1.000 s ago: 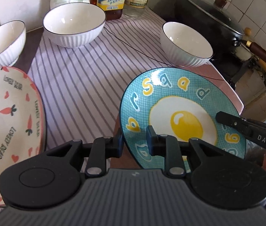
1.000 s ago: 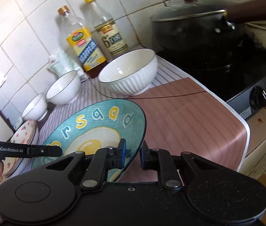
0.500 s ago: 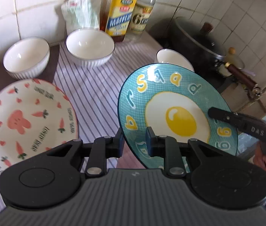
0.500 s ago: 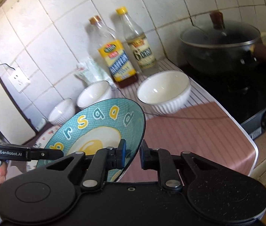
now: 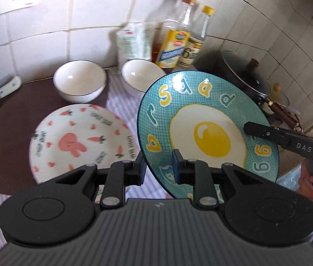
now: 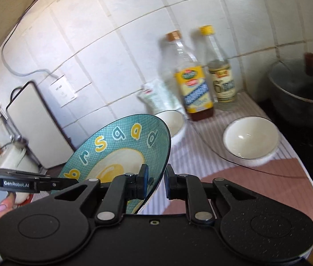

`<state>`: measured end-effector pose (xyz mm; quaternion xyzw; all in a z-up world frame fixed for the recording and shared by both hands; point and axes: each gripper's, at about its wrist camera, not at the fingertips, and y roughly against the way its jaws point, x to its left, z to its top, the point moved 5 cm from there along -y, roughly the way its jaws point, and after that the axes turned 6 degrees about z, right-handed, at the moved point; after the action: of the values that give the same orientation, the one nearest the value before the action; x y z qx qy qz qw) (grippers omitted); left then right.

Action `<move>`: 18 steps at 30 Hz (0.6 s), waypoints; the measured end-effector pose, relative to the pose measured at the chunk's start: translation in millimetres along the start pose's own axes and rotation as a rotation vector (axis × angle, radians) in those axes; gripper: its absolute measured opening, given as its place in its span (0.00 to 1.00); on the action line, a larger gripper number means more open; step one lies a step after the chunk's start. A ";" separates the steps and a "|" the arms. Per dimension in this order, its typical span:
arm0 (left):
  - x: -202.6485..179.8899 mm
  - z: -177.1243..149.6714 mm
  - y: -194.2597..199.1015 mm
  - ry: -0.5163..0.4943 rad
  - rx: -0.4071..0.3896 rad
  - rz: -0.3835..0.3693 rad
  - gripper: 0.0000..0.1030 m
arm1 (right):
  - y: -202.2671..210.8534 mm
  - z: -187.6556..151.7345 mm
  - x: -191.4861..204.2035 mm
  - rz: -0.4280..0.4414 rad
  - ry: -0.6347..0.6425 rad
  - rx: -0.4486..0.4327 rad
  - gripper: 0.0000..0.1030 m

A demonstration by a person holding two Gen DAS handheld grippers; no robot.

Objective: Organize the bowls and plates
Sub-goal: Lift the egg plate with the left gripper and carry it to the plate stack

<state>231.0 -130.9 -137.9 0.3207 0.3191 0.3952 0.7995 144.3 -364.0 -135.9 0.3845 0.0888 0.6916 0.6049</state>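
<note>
A teal plate (image 5: 200,119) with a fried-egg print and letters is held in the air, tilted, by both grippers. My left gripper (image 5: 159,170) is shut on its near-left rim. My right gripper (image 6: 155,180) is shut on the opposite rim, and it also shows in the left wrist view (image 5: 267,133). The plate also shows in the right wrist view (image 6: 116,146). A white plate with a pink rabbit and carrots (image 5: 79,141) lies on the counter below and to the left. Two white bowls (image 5: 79,82) (image 5: 141,77) stand behind it, and a third white bowl (image 6: 250,139) stands on the striped cloth.
Two bottles (image 5: 174,44) (image 5: 197,42) and a white bag (image 5: 134,42) stand against the tiled wall. A black lidded pot (image 6: 302,93) sits on the stove at the right. A white cutting board (image 6: 36,124) leans on the wall at the left. The striped cloth (image 6: 212,128) covers the counter.
Both grippers have lifted the teal plate higher off the counter and carried it left, toward the rabbit plate. Their hold on the rim is unchanged.
</note>
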 end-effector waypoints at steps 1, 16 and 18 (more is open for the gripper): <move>4.8 -0.9 2.2 0.004 -0.001 0.006 0.21 | -4.2 0.4 4.2 0.007 0.002 0.006 0.19; 86.7 -26.4 -4.9 0.138 0.077 0.053 0.21 | -78.9 -11.6 43.1 0.072 0.002 0.118 0.19; 95.3 -29.4 -7.9 0.140 0.085 0.053 0.21 | -88.6 -13.7 43.7 0.079 -0.013 0.134 0.19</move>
<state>258.1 -47.3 -185.8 0.3340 0.3821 0.4239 0.7502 204.8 -297.4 -178.8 0.4318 0.1157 0.7051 0.5504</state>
